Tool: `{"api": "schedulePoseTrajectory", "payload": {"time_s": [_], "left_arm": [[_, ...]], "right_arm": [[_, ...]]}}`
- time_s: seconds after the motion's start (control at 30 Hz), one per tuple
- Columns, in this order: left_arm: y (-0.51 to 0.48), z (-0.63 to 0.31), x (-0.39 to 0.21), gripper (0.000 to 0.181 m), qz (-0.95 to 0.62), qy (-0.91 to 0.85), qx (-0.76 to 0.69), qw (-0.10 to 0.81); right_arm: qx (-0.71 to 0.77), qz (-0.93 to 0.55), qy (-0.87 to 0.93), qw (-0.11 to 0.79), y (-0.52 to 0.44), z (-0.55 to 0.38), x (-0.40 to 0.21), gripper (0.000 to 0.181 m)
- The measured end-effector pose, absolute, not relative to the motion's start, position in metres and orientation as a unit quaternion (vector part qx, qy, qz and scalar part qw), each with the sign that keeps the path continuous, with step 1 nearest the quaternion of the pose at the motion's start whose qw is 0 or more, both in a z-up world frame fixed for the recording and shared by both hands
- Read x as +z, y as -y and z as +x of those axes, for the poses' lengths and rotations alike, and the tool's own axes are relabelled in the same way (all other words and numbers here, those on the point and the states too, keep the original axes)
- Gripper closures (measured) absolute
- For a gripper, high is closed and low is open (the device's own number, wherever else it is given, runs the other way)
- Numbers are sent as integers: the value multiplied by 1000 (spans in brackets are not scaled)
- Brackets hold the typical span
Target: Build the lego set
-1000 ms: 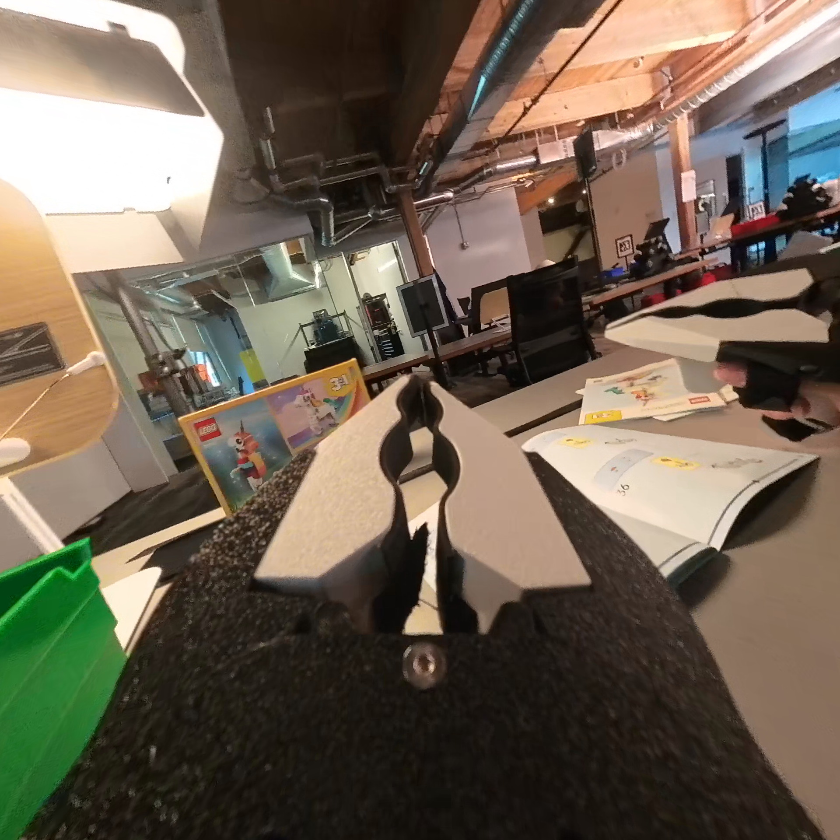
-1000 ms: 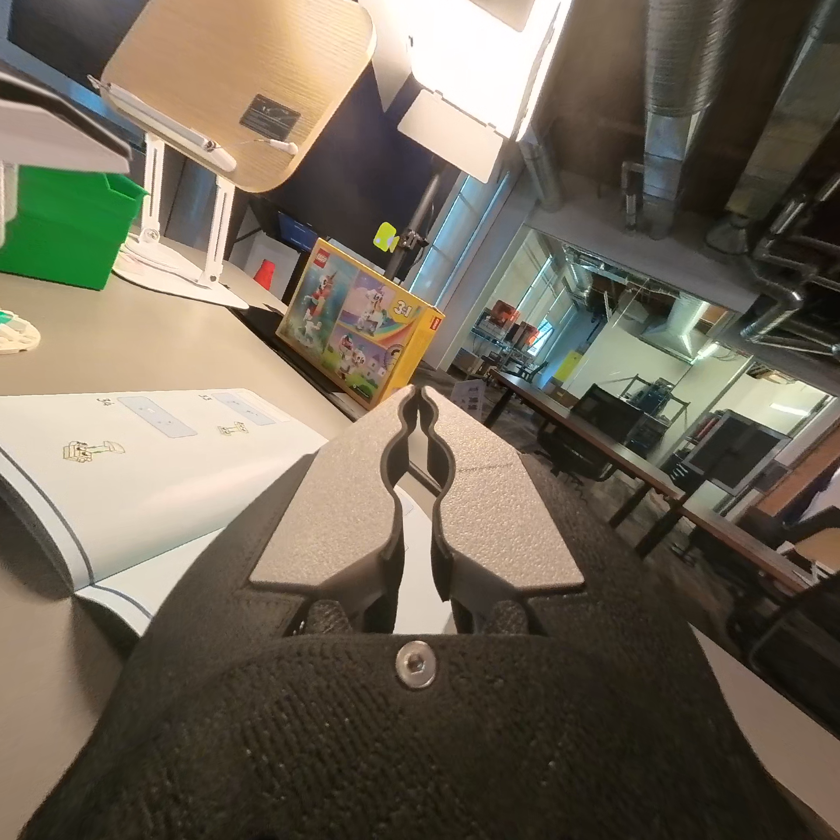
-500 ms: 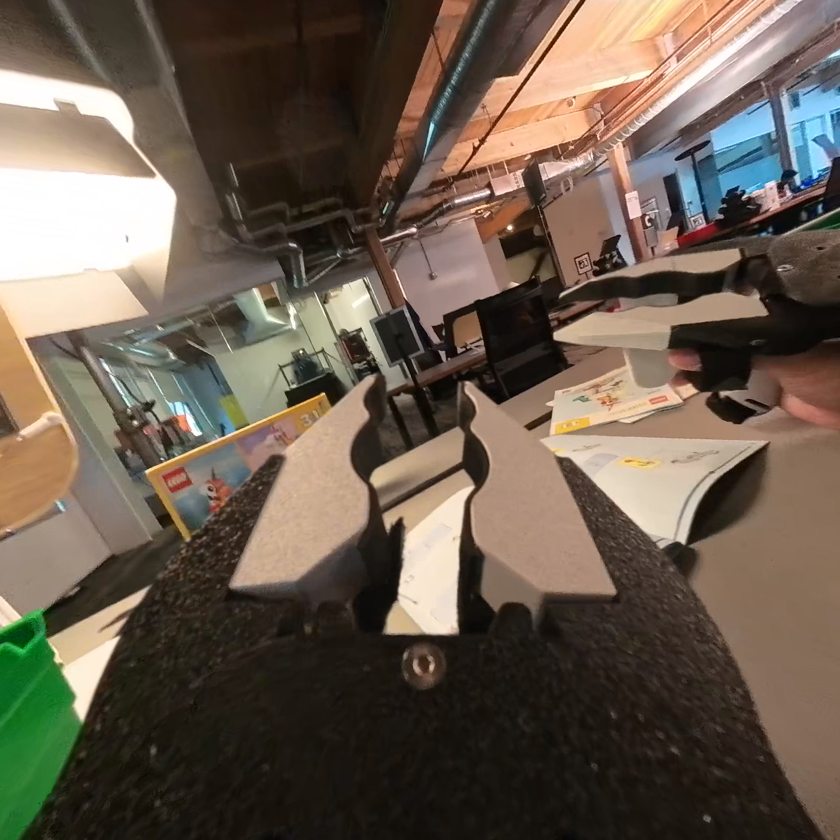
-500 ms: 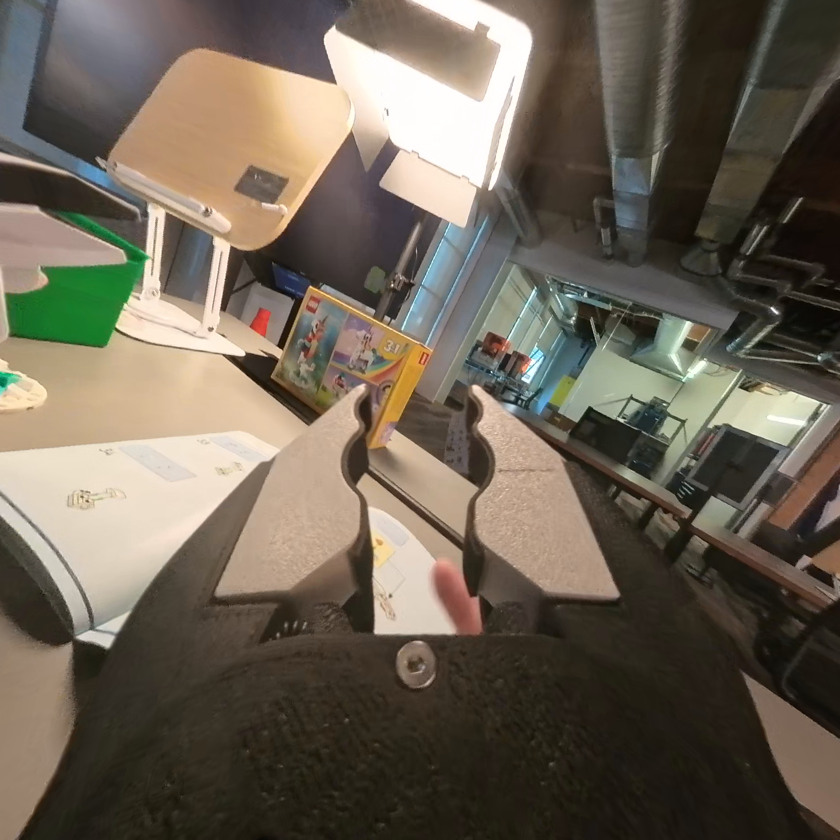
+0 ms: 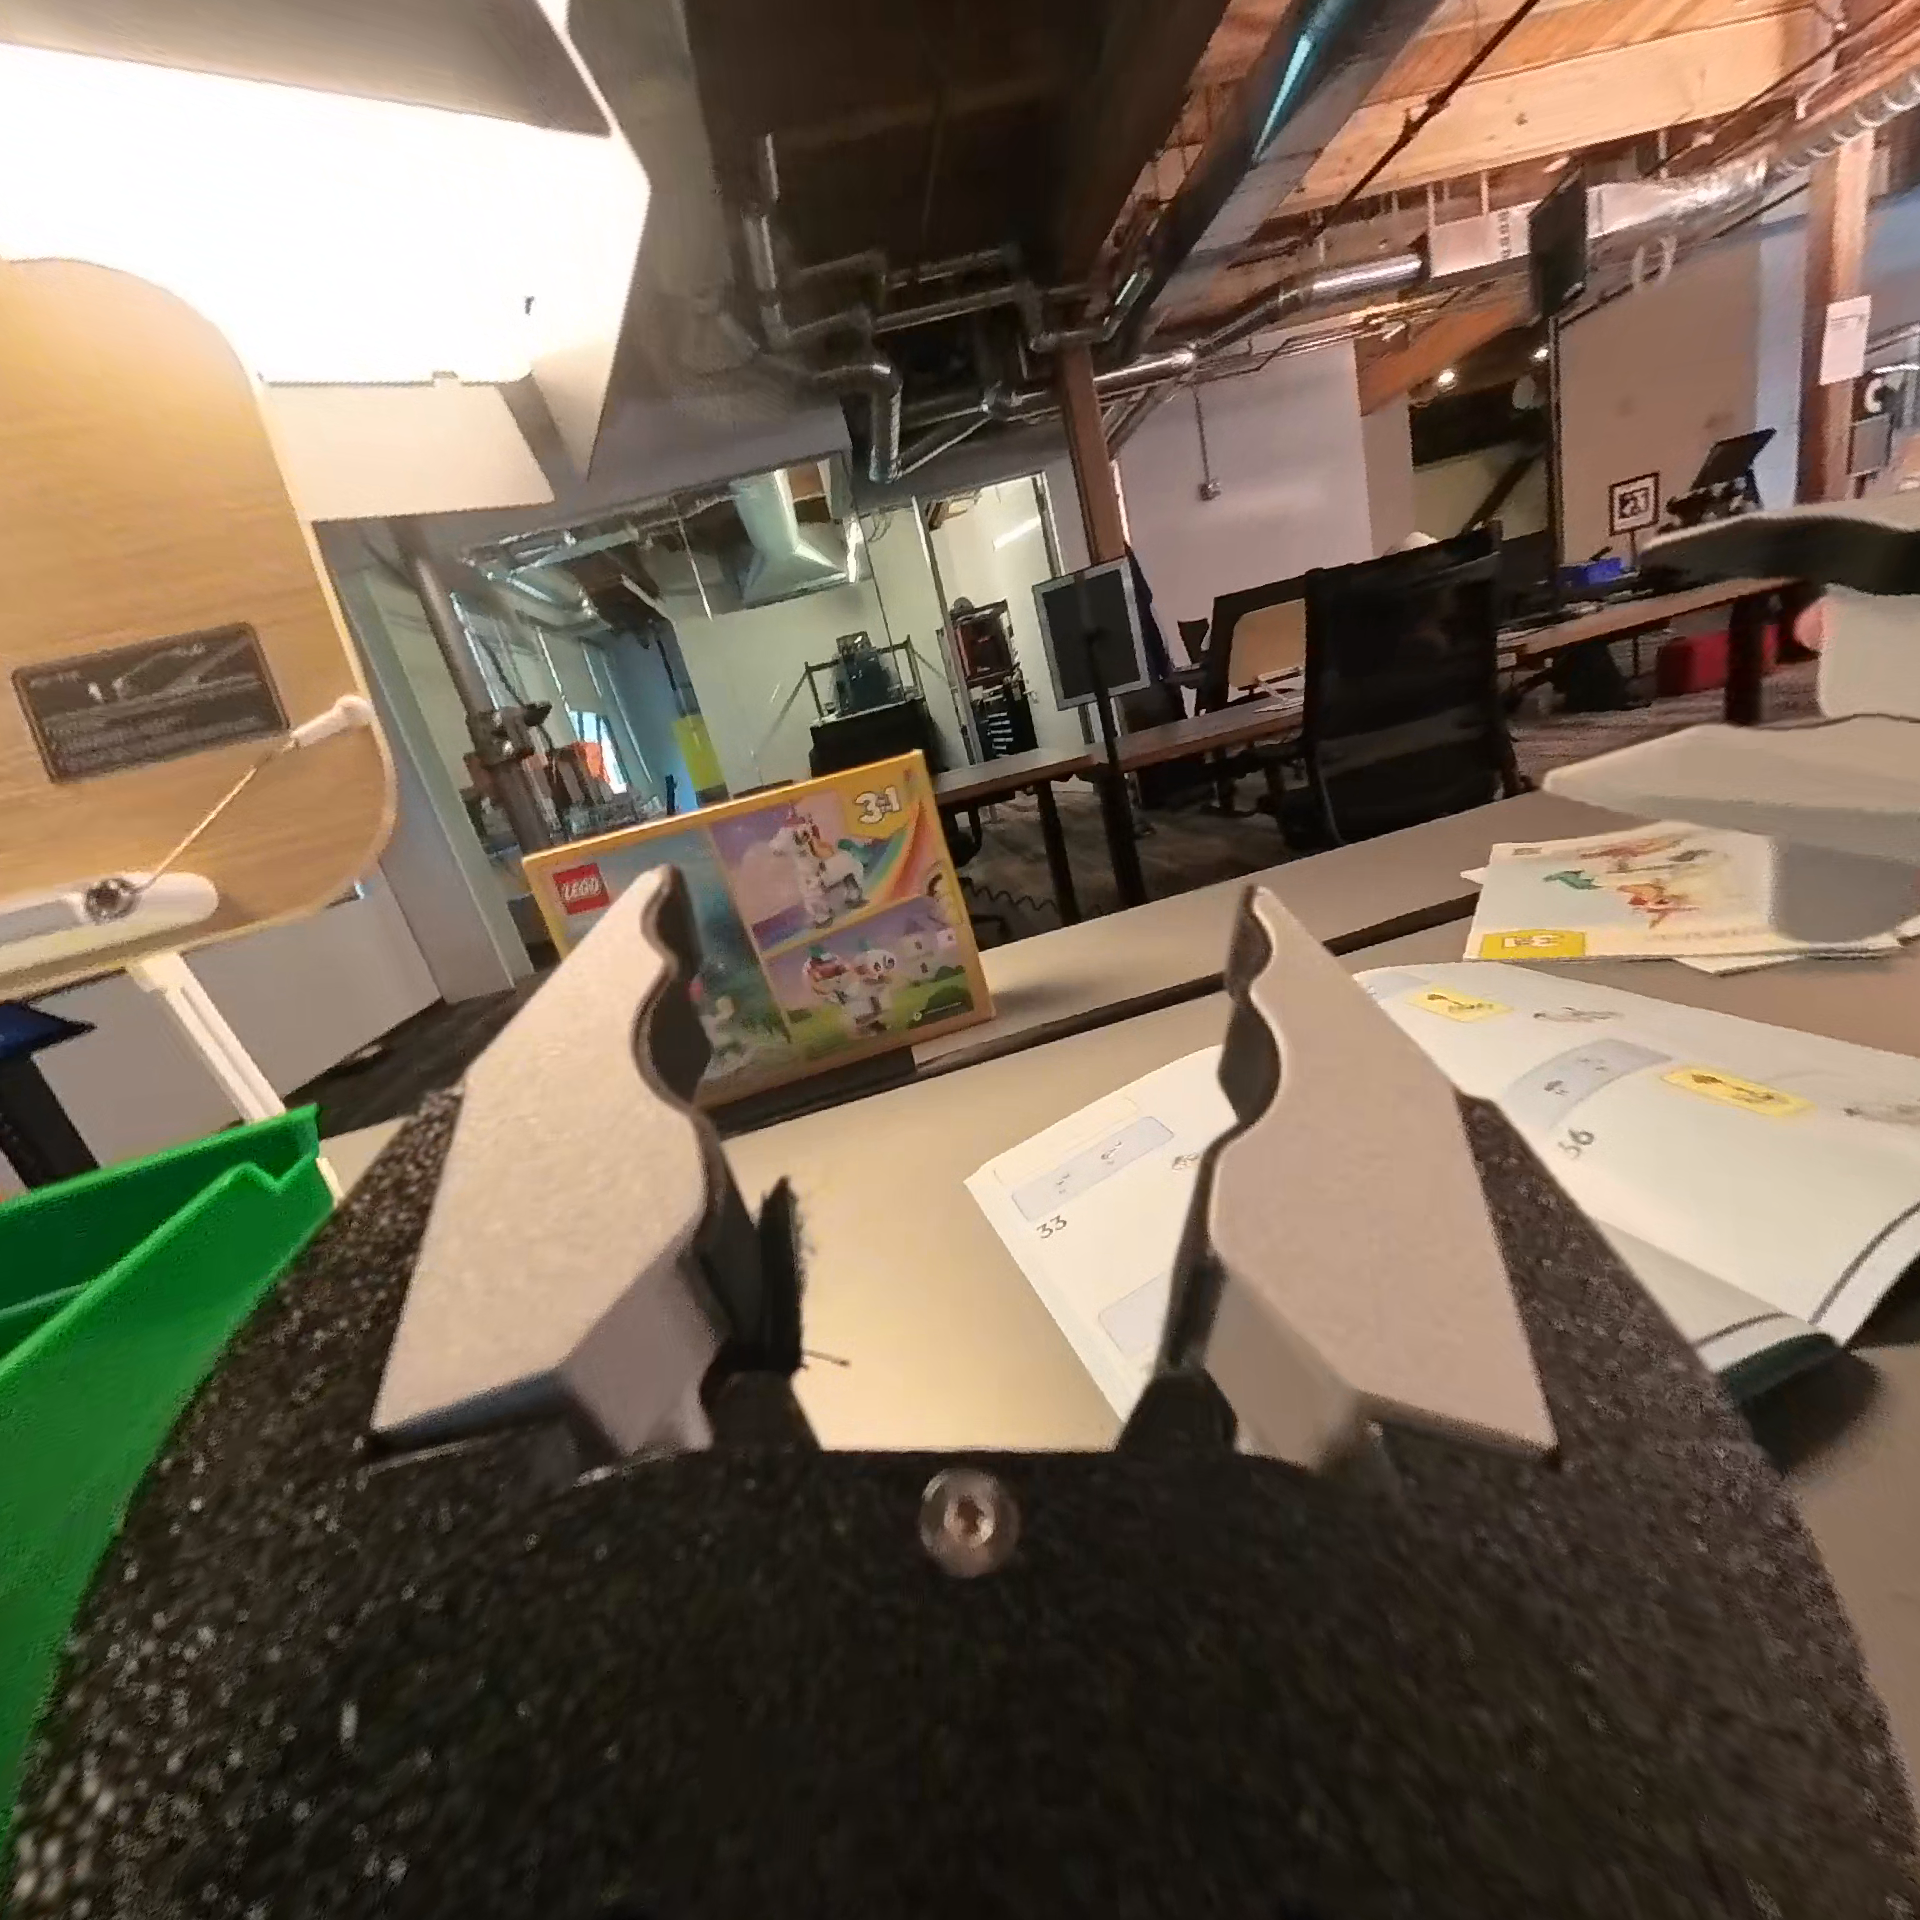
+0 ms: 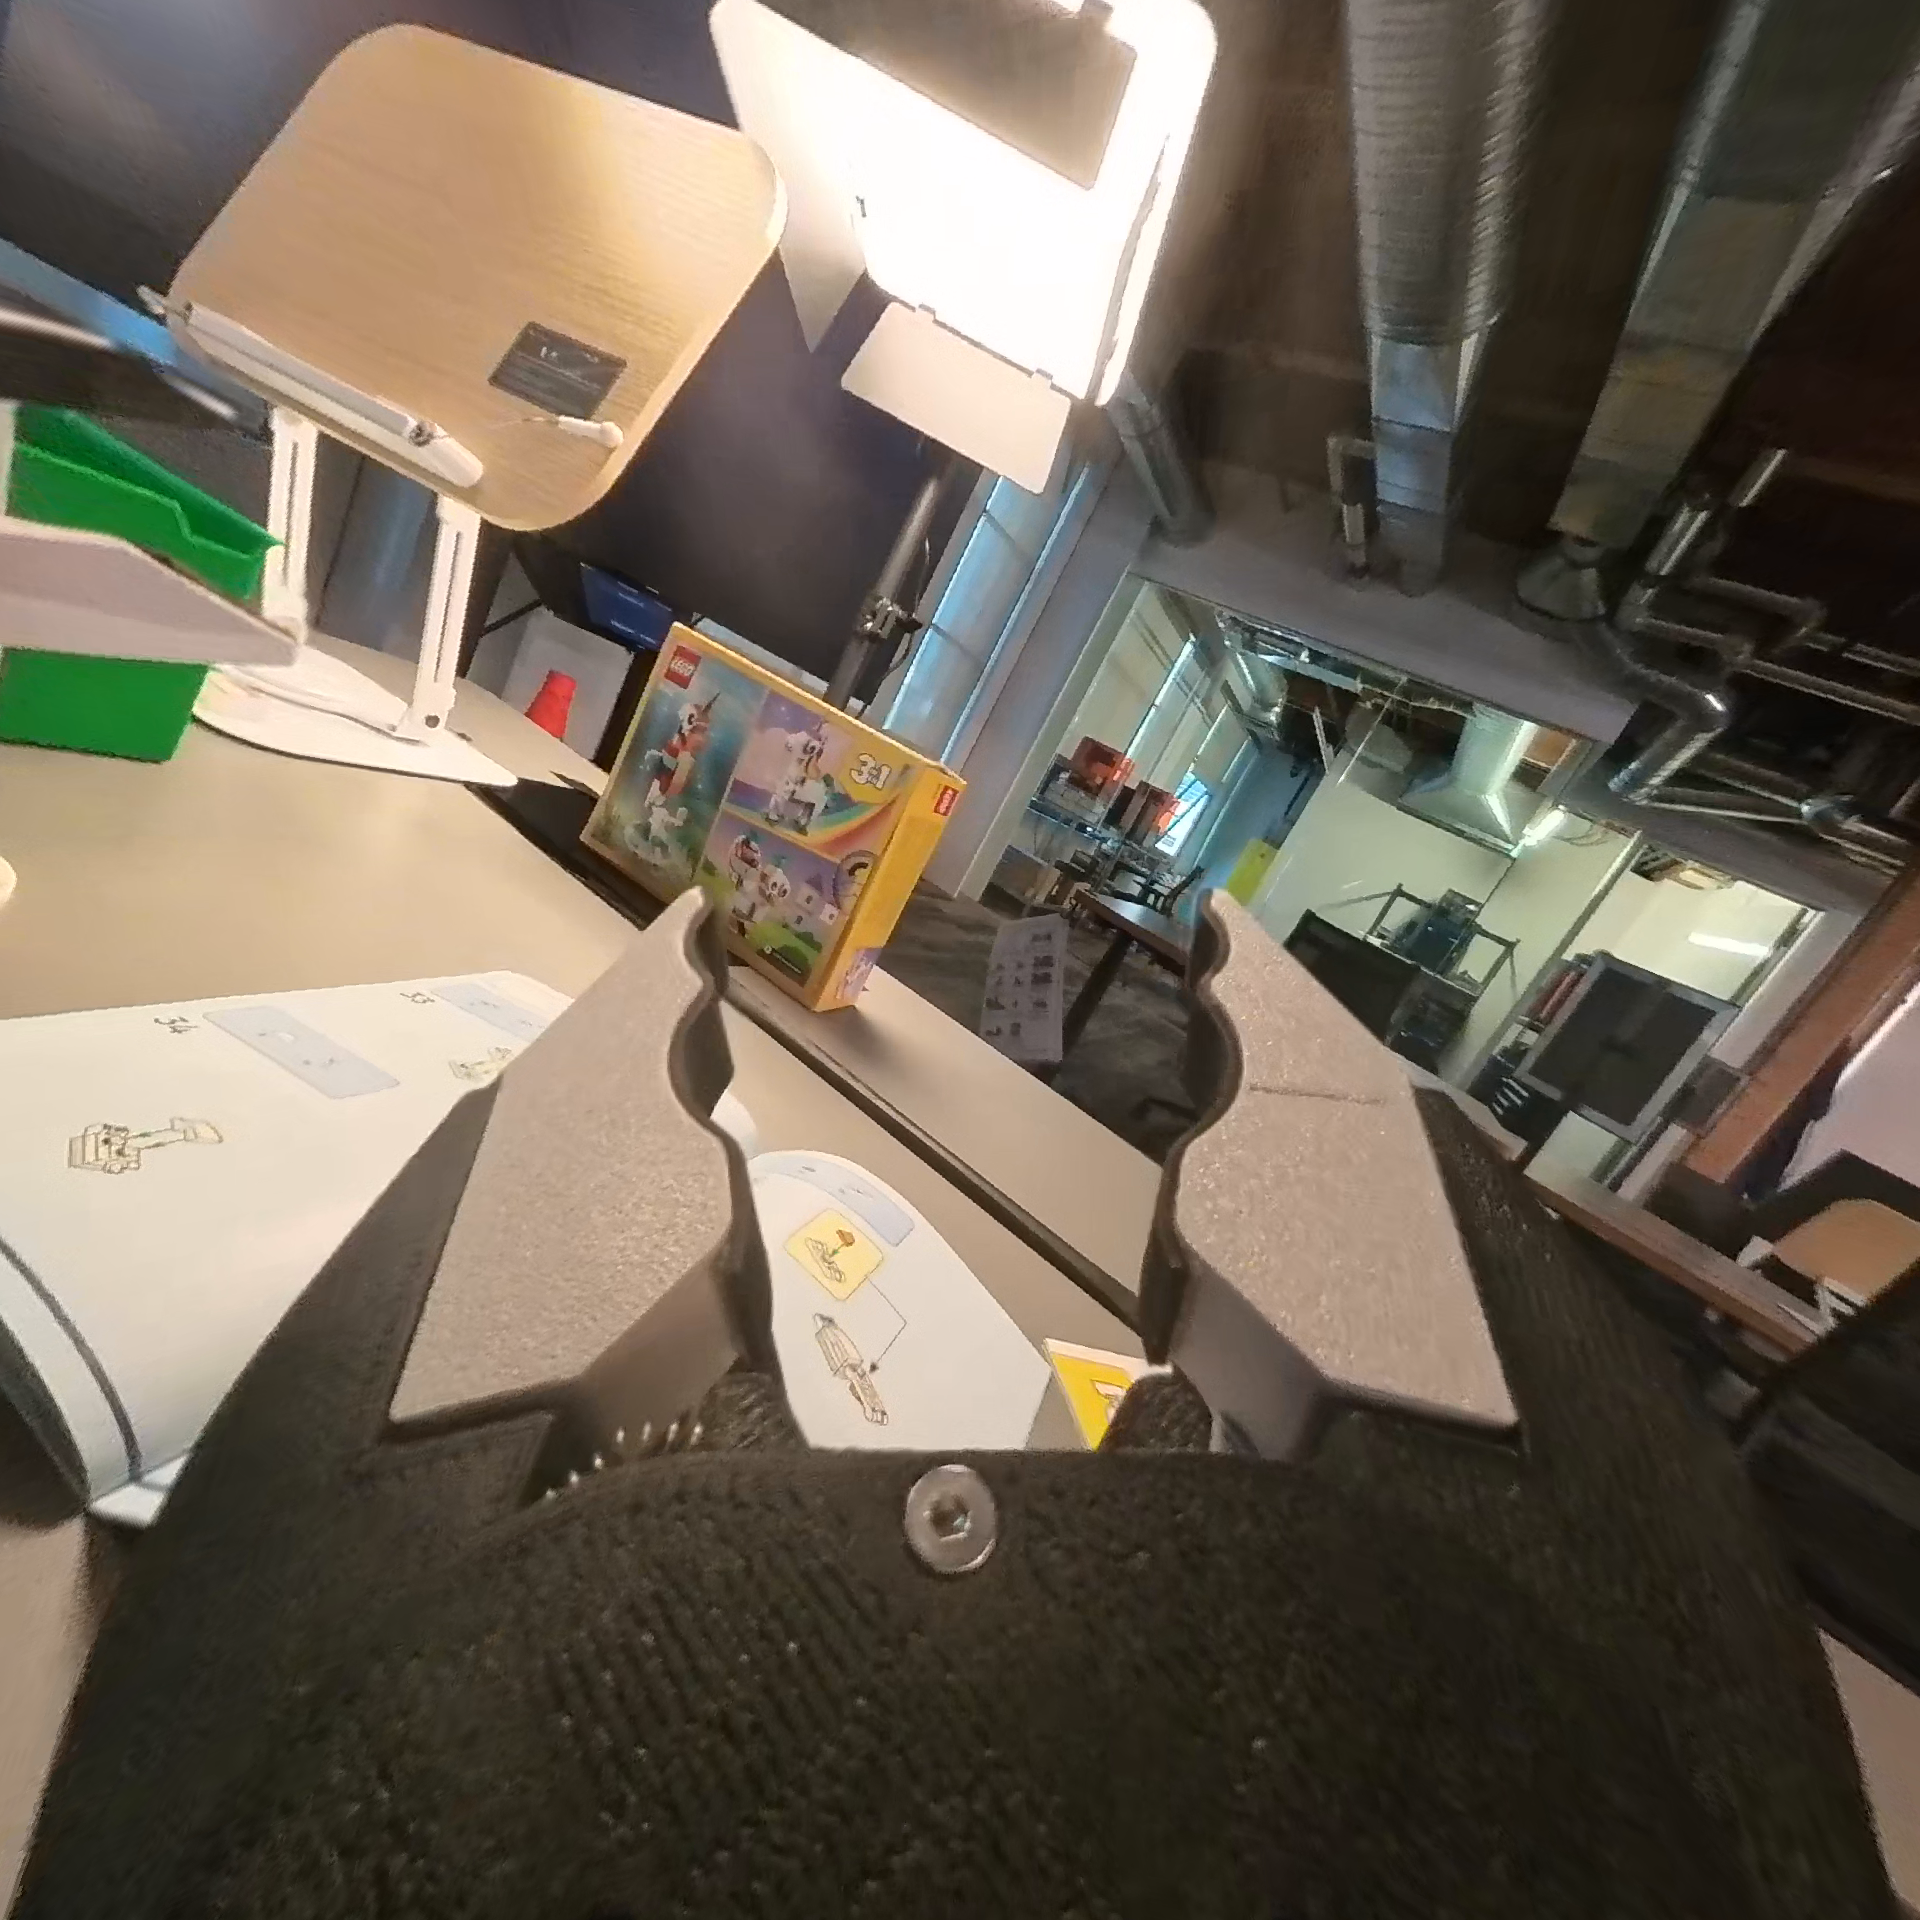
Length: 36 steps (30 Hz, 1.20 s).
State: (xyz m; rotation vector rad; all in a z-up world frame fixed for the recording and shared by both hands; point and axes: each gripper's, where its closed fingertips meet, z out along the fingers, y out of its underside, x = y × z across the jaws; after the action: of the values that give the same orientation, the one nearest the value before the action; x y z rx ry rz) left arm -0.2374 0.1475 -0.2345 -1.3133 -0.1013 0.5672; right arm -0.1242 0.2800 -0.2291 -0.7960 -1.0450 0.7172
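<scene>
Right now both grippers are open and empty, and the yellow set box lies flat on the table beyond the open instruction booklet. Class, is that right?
One detail is wrong. The yellow set box stands upright on its long edge, as the right wrist view shows. The left gripper and right gripper are open and empty, with the instruction booklet open on the table.

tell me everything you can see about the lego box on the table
The lego box is a yellow-edged cardboard carton whose front shows colourful toy animals, a unicorn among them, against pastel scenes and a rainbow. It looks closed and undamaged. It stands upright on its long edge at the far edge of the grey table, printed front facing the cameras; the right wrist view also shows its plain yellow end panel. Nothing but the table touches it, and both grippers are well short of it.
</scene>
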Motion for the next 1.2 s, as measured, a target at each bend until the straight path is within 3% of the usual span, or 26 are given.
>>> {"api": "schedulePoseTrajectory", "payload": {"time_s": [0.1, 0.17, 0.23, 0.27, 0.43, 0.63, 0.97, 1.2], "left_arm": [[-138, -246, -230, 82, -591, 69, 275, 755], [-130, -250, -224, 87, -578, 80, 281, 762], [-126, -250, -218, 91, -563, 85, 272, 776], [-125, -250, -216, 93, -556, 85, 271, 781], [-132, -249, -217, 97, -560, 68, 279, 777], [-136, -244, -218, 99, -564, 48, 284, 774], [-136, -249, -221, 101, -569, 72, 260, 776], [-141, -238, -220, 104, -570, 42, 261, 778]], "right_arm": [[324, -359, 471, 738, -281, -122, -226, 95], [305, -345, 504, 731, -272, -126, -234, 118], [278, -351, 561, 696, -260, -137, -255, 155], [270, -365, 595, 663, -252, -144, -267, 158], [303, -455, 702, 456, -210, -167, -324, 156], [253, -497, 732, 391, -215, -171, -352, 159], [310, -578, 695, 296, -222, -143, -360, 165], [310, -600, 676, 293, -231, -109, -360, 164]]}}
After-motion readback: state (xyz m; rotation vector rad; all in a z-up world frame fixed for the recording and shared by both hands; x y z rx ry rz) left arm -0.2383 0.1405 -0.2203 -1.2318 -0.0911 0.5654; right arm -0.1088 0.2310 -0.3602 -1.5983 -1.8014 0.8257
